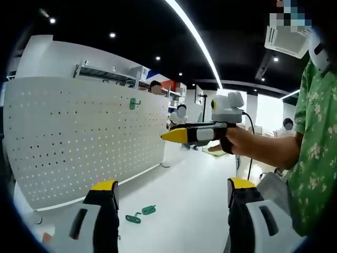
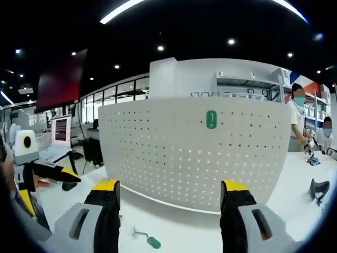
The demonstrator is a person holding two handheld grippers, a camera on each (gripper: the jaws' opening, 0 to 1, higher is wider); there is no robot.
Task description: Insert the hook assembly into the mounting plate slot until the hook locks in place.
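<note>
White pegboard [image 2: 195, 153] stands upright on tabletop [image 1: 184, 211], one green hook [image 2: 211, 119] already seated high. Loose green hooks [image 1: 140, 214] lie at its foot, ready for picking. My left tool [image 1: 171, 203] and right tool [image 2: 168, 205]: both wide open, empty.

Laptop [image 2: 60, 130] open on desk far left; wall shelving [image 2: 247, 84] behind board; ceiling light strip [image 1: 195, 37] overhead.
</note>
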